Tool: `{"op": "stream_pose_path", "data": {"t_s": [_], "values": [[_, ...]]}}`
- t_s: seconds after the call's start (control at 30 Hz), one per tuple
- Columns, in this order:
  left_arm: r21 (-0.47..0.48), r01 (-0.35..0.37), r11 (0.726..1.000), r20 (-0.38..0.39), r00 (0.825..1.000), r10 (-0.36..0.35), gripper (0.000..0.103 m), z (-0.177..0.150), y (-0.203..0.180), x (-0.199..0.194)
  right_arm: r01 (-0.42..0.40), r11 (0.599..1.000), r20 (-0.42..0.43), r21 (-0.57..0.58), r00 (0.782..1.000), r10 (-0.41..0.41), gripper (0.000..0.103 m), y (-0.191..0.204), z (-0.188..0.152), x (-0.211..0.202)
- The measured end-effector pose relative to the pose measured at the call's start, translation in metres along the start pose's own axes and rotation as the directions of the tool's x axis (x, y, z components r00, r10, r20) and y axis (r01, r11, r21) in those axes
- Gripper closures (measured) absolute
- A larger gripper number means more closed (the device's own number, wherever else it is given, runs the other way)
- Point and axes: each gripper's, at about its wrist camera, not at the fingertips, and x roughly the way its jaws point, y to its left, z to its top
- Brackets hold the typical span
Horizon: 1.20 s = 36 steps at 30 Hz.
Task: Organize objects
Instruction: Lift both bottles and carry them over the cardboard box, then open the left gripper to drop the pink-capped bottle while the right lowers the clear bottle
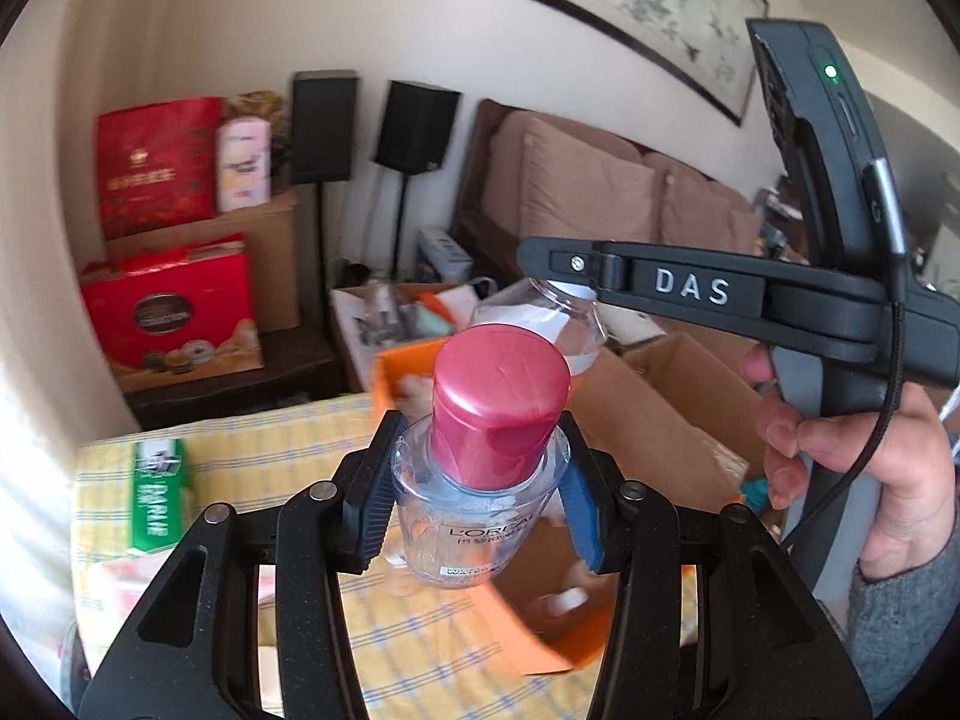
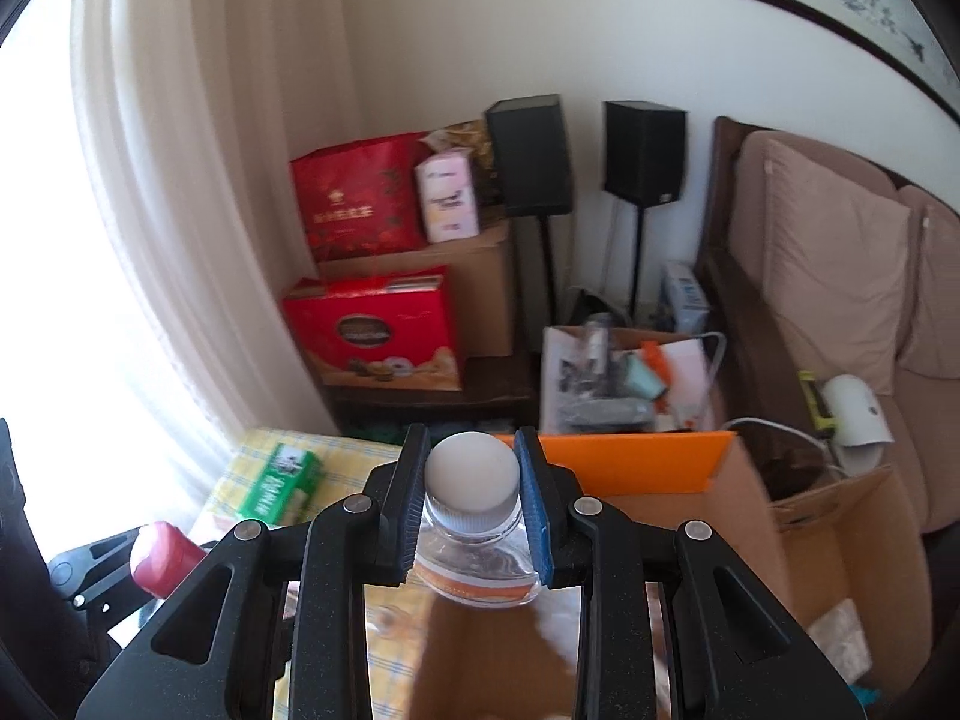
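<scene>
My left gripper (image 1: pixel 477 495) is shut on a clear L'Oreal bottle (image 1: pixel 474 534) with a pink-red cap (image 1: pixel 501 405), held in the air above the table. My right gripper (image 2: pixel 471 495) is shut on a clear bottle (image 2: pixel 480 564) with a white cap (image 2: pixel 472 471) and an orange label. In the left wrist view the right gripper (image 1: pixel 555 264) reaches in from the right, its clear bottle (image 1: pixel 540 324) just behind the pink cap. The pink cap also shows at the lower left of the right wrist view (image 2: pixel 159 558).
A yellow checked tablecloth (image 1: pixel 240 462) holds a green box (image 1: pixel 156 492) at its left. An orange-flapped cardboard box (image 2: pixel 648 462) stands below the grippers. More open cardboard boxes (image 2: pixel 852 540), red gift boxes (image 2: pixel 372 330), speakers and a sofa (image 2: pixel 840 264) lie beyond.
</scene>
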Motion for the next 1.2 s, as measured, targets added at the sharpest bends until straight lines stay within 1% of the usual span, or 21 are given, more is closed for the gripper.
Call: {"op": "stream_pose_path", "data": {"t_s": [0.27, 0.37, 0.53, 0.67, 0.77, 0.93, 1.0, 1.03, 1.1, 1.2], "values": [[0.041, 0.031, 0.999, -0.067, 0.997, -0.028, 0.058, -0.010, -0.038, 0.051, 0.105, 0.993, -0.034, 0.053, 0.994, -0.103, 0.075, -0.060, -0.023, -0.006], [0.064, 0.018, 0.998, -0.087, 0.996, -0.012, 0.058, -0.016, -0.048, 0.068, 0.132, 0.988, -0.051, 0.076, 0.990, -0.128, 0.075, -0.081, -0.034, -0.003], [0.085, -0.004, 0.996, -0.121, 0.993, 0.014, 0.058, -0.027, -0.051, 0.088, 0.174, 0.980, -0.084, 0.099, 0.983, -0.166, 0.075, -0.108, -0.053, 0.003], [0.083, -0.017, 0.996, -0.150, 0.988, 0.029, 0.058, -0.035, -0.046, 0.102, 0.189, 0.975, -0.100, 0.119, 0.979, -0.178, 0.075, -0.122, -0.067, 0.005], [0.077, -0.020, 0.997, -0.169, 0.985, 0.033, 0.058, -0.041, -0.043, 0.109, 0.193, 0.972, -0.107, 0.132, 0.978, -0.179, 0.075, -0.129, -0.073, 0.006], [0.088, -0.034, 0.996, -0.218, 0.975, 0.052, 0.059, -0.048, -0.043, 0.123, 0.193, 0.971, -0.098, 0.141, 0.979, -0.180, 0.075, -0.132, -0.069, 0.005], [0.086, -0.037, 0.996, -0.222, 0.973, 0.055, 0.061, -0.050, -0.042, 0.126, 0.193, 0.971, -0.092, 0.140, 0.979, -0.181, 0.075, -0.132, -0.065, 0.006], [0.080, -0.026, 0.996, -0.221, 0.974, 0.043, 0.059, -0.050, -0.042, 0.126, 0.193, 0.971, -0.089, 0.140, 0.979, -0.182, 0.075, -0.132, -0.063, 0.006], [0.079, -0.039, 0.996, -0.225, 0.973, 0.056, 0.059, -0.050, -0.042, 0.127, 0.190, 0.972, -0.085, 0.138, 0.980, -0.180, 0.075, -0.130, -0.059, 0.008], [0.075, -0.031, 0.997, -0.231, 0.972, 0.048, 0.059, -0.049, -0.043, 0.126, 0.181, 0.975, -0.075, 0.129, 0.982, -0.172, 0.075, -0.125, -0.054, 0.009]]}}
